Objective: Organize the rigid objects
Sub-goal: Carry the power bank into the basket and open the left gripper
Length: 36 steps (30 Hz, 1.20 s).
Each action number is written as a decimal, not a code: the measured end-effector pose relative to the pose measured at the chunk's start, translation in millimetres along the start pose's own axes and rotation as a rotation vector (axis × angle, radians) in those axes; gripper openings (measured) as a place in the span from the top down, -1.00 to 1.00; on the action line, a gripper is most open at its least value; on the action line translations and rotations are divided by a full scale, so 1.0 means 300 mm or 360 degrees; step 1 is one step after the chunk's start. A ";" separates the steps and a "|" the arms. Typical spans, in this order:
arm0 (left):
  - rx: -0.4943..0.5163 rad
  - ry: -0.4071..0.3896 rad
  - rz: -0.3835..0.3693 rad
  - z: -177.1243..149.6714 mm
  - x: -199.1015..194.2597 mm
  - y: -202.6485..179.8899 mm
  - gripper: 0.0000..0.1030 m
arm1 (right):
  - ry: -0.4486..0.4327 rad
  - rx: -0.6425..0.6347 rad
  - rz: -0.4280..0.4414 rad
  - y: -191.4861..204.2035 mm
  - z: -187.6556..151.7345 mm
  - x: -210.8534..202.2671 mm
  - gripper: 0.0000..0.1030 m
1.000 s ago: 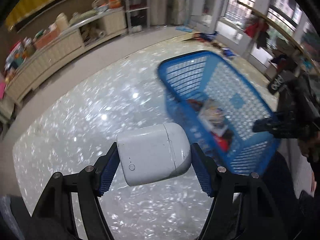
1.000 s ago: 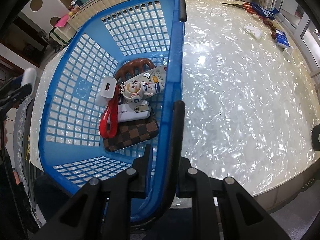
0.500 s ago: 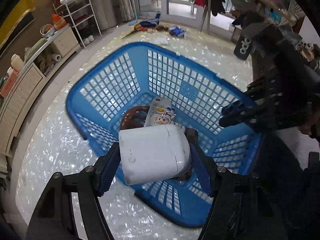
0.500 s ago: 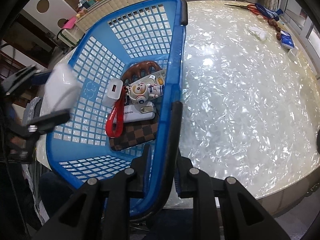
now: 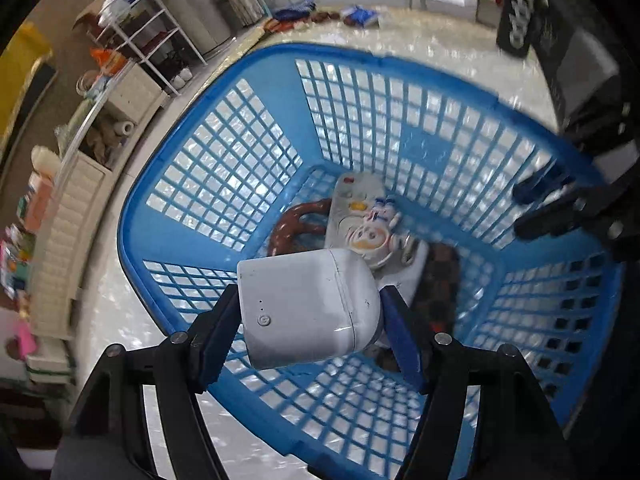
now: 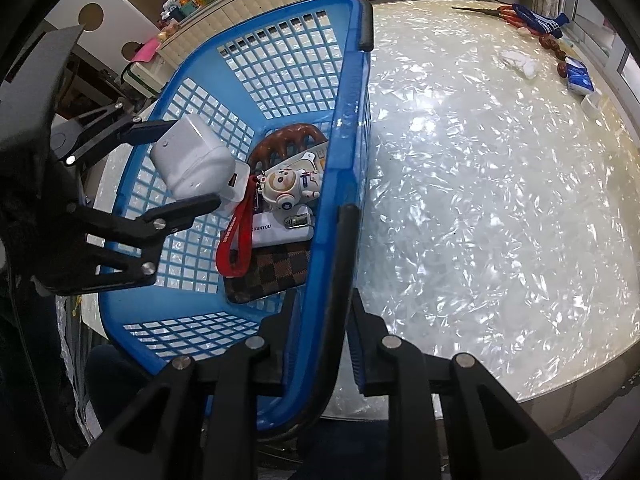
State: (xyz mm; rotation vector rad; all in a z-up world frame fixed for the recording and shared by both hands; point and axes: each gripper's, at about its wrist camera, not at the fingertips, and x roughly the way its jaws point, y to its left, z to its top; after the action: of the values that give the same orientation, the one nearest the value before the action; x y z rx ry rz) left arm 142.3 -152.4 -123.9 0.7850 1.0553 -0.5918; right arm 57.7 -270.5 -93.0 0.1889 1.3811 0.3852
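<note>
White plastic case (image 5: 308, 312), clamped in our left gripper (image 5: 310, 320), is now hanging inside the blue basket (image 5: 256, 80), above the remote (image 5: 356, 196) and toy figure (image 6: 294, 184); a second ago it was over bare tabletop. Our right gripper (image 6: 320, 320) is pinching the basket rim. Release comes next, we judge.
</note>
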 end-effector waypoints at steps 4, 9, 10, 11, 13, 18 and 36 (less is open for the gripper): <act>0.0105 0.0038 -0.0022 0.007 0.011 -0.032 -0.42 | 0.0002 0.0007 -0.0003 -0.003 0.006 0.006 0.59; 0.0130 0.0060 -0.0077 0.003 0.048 -0.045 -0.41 | 0.0005 0.0022 -0.0018 -0.002 0.014 0.015 0.59; 0.0135 0.0060 -0.0092 0.007 0.049 -0.048 -0.41 | 0.0007 0.0029 -0.0019 -0.003 0.017 0.016 0.59; 0.0138 0.0058 -0.0088 0.008 0.051 -0.051 -0.41 | 0.0007 0.0031 -0.0020 -0.004 0.019 0.016 0.59; 0.0135 0.0059 -0.0090 0.010 0.052 -0.048 -0.41 | 0.0009 0.0028 -0.0023 -0.004 0.023 0.017 0.59; 0.0135 0.0044 -0.0082 0.012 0.057 -0.029 -0.41 | -0.0011 0.0032 -0.0013 -0.003 0.021 0.012 0.60; 0.0146 0.0061 -0.0060 0.003 0.051 -0.091 -0.45 | -0.0058 0.0061 -0.0027 0.002 0.046 -0.002 0.60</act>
State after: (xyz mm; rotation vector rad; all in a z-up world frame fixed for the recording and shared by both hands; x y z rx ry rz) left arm 128.2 -170.2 -145.5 0.8611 1.0860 -0.6631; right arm 71.1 -268.9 -89.6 0.2142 1.3542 0.3399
